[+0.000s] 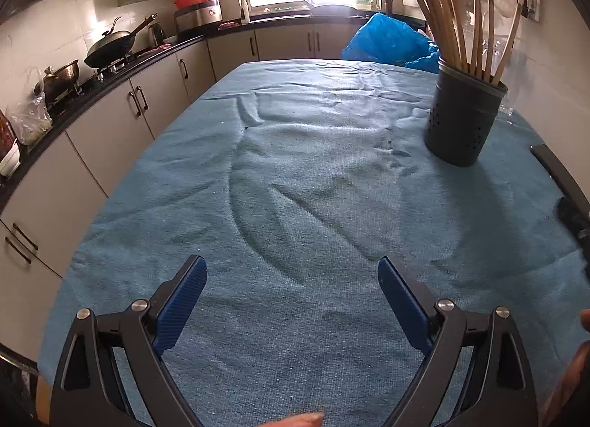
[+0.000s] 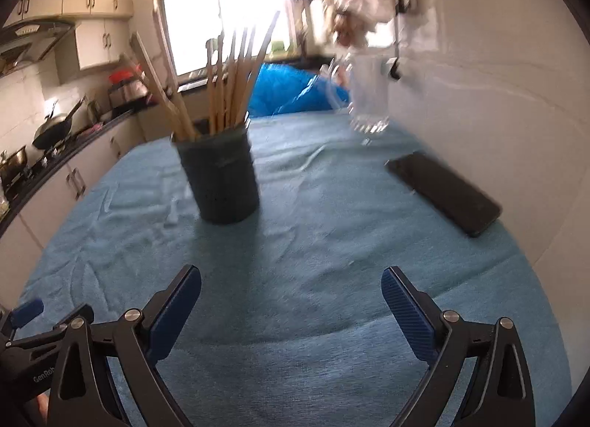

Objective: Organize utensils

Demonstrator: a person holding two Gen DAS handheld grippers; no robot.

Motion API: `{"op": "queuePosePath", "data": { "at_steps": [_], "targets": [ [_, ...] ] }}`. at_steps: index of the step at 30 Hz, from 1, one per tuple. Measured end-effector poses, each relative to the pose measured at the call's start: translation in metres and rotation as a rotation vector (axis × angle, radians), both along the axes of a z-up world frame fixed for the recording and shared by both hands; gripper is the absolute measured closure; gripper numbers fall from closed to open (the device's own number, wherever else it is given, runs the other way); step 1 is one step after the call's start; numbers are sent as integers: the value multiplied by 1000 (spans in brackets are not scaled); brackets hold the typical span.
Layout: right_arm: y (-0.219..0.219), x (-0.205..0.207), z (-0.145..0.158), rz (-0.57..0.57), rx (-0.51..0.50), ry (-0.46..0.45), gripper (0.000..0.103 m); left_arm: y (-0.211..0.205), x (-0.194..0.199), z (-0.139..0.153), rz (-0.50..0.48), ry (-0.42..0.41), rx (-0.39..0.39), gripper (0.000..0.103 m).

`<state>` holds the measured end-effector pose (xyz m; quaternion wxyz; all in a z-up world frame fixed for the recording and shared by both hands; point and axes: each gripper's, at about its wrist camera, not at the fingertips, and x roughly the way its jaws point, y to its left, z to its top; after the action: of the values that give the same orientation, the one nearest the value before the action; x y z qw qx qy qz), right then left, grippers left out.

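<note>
A dark perforated utensil holder [image 1: 461, 117] stands upright on the blue tablecloth [image 1: 295, 176] at the far right, with several wooden utensils [image 1: 457, 28] standing in it. It also shows in the right wrist view [image 2: 221, 176] ahead and left, with the wooden utensils [image 2: 232, 84] fanned out. My left gripper [image 1: 291, 290] is open and empty, low over the cloth, well short of the holder. My right gripper [image 2: 291, 298] is open and empty, a little in front of the holder. No loose utensil lies on the cloth in view.
A black phone [image 2: 442, 193] lies on the cloth at the right near the white wall. A clear glass jug [image 2: 368, 95] stands behind it. A blue plastic bag [image 1: 387, 40] sits beyond the table's far edge. Kitchen counters with a wok [image 1: 110, 45] run along the left.
</note>
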<state>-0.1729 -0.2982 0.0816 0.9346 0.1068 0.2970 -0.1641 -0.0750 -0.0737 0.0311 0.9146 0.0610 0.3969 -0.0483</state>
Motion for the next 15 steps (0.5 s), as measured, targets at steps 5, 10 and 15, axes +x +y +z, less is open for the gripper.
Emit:
{"op": "queuePosePath", "data": {
  "at_steps": [5, 10, 15],
  "targets": [
    [18, -35, 21, -36, -122, -204, 0, 9, -13, 12, 10, -95, -44, 10],
    [10, -39, 22, -63, -96, -223, 0, 14, -23, 21, 15, -154, -77, 10],
    [9, -46, 26, -93, -94, -258, 0, 12, -34, 26, 27, -204, -60, 10]
  ]
}}
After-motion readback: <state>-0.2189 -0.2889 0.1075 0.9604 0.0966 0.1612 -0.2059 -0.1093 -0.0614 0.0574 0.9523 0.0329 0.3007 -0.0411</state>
